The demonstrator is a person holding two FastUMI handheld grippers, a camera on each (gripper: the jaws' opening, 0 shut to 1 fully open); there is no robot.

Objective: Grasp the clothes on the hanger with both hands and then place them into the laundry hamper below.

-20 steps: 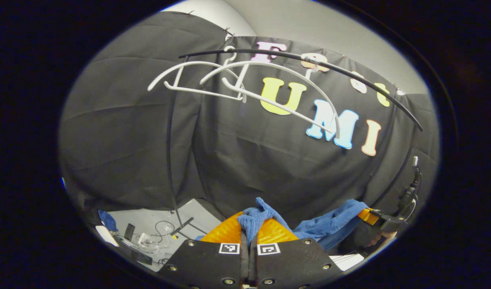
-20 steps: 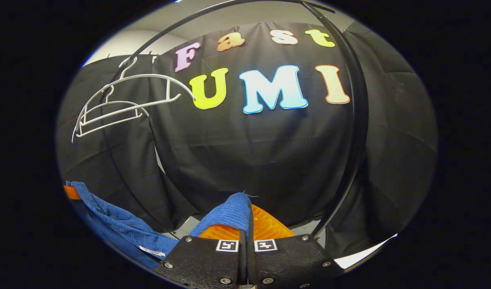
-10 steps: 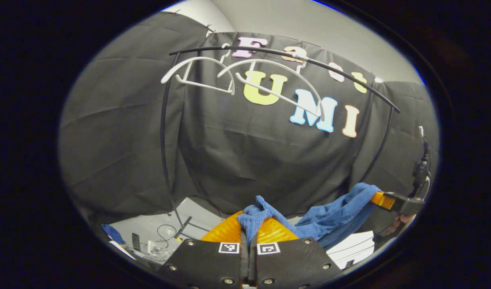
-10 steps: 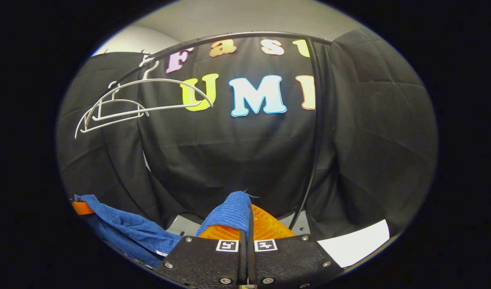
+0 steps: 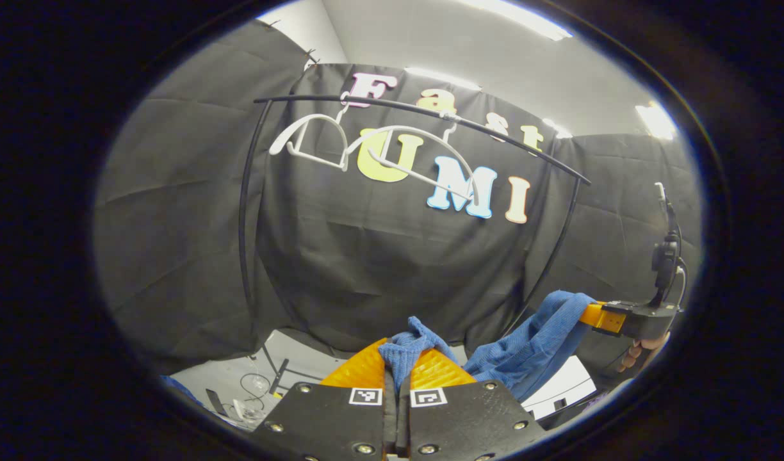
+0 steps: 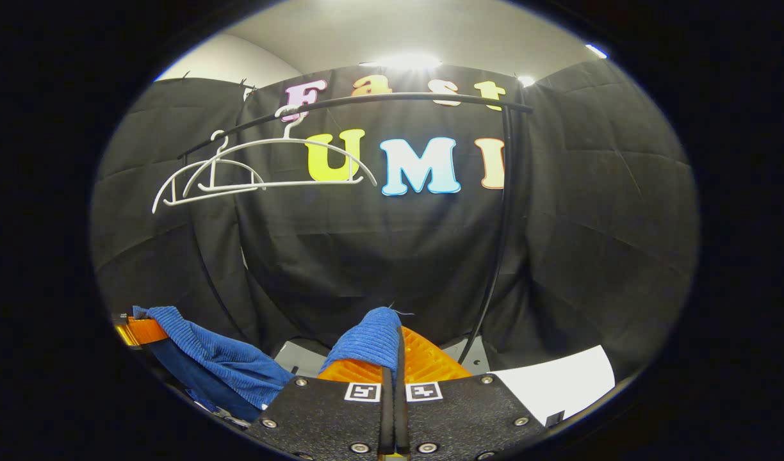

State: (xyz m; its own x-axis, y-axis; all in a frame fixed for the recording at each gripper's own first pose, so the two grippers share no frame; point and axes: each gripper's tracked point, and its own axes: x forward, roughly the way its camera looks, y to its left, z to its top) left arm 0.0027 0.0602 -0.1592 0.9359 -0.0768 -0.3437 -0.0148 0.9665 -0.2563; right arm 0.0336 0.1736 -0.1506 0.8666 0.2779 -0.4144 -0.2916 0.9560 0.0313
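Blue knitted garment (image 5: 526, 349) hangs between both grippers, off the 2 bare white hangers (image 6: 264, 169) on the black rail (image 6: 366, 100). Left gripper (image 5: 397, 371) and right gripper (image 6: 392, 358) each pinch a fold with closed fingers.

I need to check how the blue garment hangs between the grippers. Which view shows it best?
The left gripper view: the blue garment runs from the left gripper across to the right gripper. The right gripper view shows a fold in the right gripper and a stretch low at the left, cut by the edge.
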